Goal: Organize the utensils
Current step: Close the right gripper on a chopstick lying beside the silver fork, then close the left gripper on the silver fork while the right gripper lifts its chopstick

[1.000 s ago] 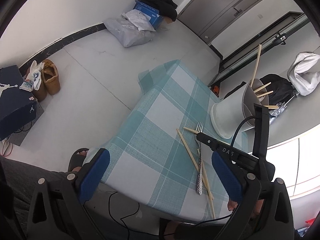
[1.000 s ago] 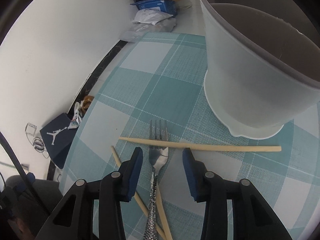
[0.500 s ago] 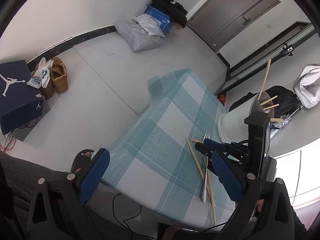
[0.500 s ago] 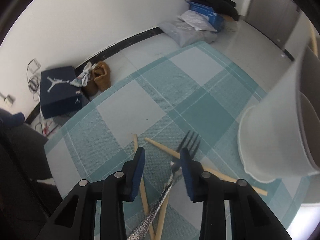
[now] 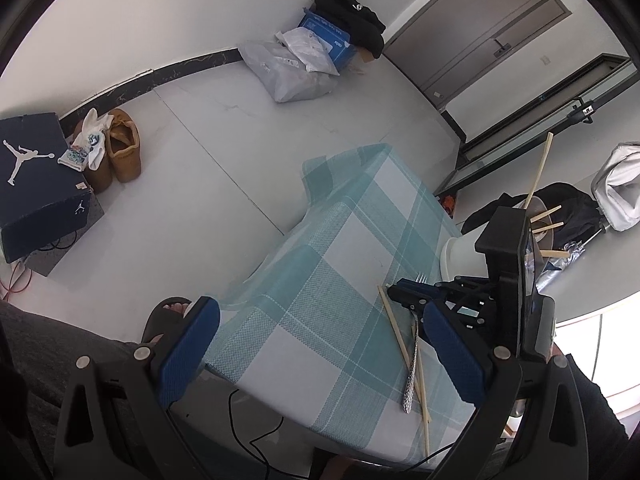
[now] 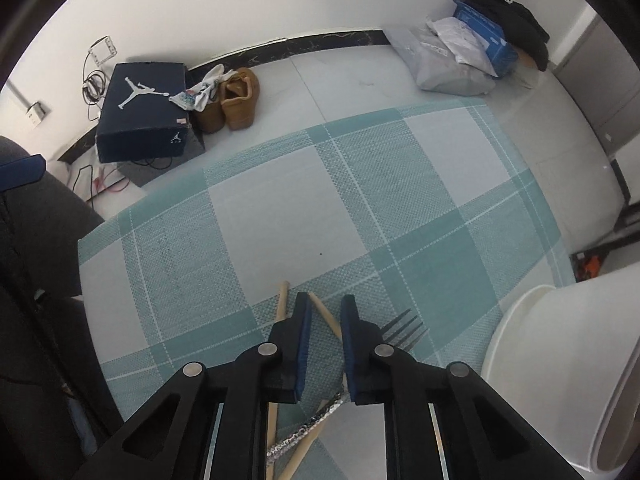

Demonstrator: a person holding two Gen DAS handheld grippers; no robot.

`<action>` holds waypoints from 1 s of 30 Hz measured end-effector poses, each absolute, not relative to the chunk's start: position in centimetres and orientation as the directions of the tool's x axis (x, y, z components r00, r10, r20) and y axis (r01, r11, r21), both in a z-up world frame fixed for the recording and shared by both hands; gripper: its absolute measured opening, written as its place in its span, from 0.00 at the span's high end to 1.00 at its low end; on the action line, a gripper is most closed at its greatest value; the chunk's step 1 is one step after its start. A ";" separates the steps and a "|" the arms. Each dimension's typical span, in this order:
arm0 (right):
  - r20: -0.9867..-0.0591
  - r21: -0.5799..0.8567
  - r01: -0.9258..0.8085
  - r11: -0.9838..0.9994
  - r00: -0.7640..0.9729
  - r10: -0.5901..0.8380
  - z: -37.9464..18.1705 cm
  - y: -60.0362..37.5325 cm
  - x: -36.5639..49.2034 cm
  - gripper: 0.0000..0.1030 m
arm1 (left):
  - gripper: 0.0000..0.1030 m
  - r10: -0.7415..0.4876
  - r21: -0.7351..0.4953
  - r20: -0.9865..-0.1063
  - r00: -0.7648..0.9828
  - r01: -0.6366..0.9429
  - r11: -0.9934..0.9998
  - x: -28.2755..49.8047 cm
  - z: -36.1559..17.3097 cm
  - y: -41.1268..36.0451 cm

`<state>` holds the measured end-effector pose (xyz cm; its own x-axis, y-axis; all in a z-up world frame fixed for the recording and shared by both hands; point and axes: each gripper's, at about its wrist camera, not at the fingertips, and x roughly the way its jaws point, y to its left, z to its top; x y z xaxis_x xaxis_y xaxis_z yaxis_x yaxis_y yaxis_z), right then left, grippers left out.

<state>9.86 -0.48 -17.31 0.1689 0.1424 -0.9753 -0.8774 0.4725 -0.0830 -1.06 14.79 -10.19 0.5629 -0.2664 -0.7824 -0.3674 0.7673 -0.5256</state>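
Observation:
A silver fork [image 6: 404, 330] with a textured handle [image 5: 412, 376] lies on the teal checked tablecloth [image 6: 280, 208], crossed by wooden chopsticks [image 5: 394, 330]. My right gripper [image 6: 324, 308] hovers low over the chopsticks [image 6: 322, 312], jaws partly open with a narrow gap, one chopstick between the pads, not clamped. The fork's tines lie just right of it. The white holder cup [image 6: 560, 360] stands at the right and holds several chopsticks [image 5: 538, 172]. My left gripper [image 5: 320, 344] is wide open and empty above the table's near edge.
On the floor are a navy shoebox [image 5: 36, 184], brown boots [image 5: 120, 152], and bags with a blue box [image 5: 304, 56] by the wall. A person's sandalled foot [image 5: 168, 312] is under the table edge. Dark and white bags [image 5: 616, 184] sit at the right.
My right gripper has shifted left from the fork's neck to over a chopstick and narrowed its jaws. The left gripper's view has pulled back and turned, still open.

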 end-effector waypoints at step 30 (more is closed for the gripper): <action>-0.758 0.217 -0.486 0.847 0.462 0.460 -7.3 -16.8 7.5 0.97 | 0.03 -0.179 -0.304 -0.862 0.474 -0.201 0.931 1.7 -10.3 7.4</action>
<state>7.54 -16.77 -7.30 0.4623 0.4597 -0.7582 -0.4856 0.8468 0.2173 1.75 7.41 -10.31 0.4737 -0.1794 -0.8622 -0.2005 0.9314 -0.3039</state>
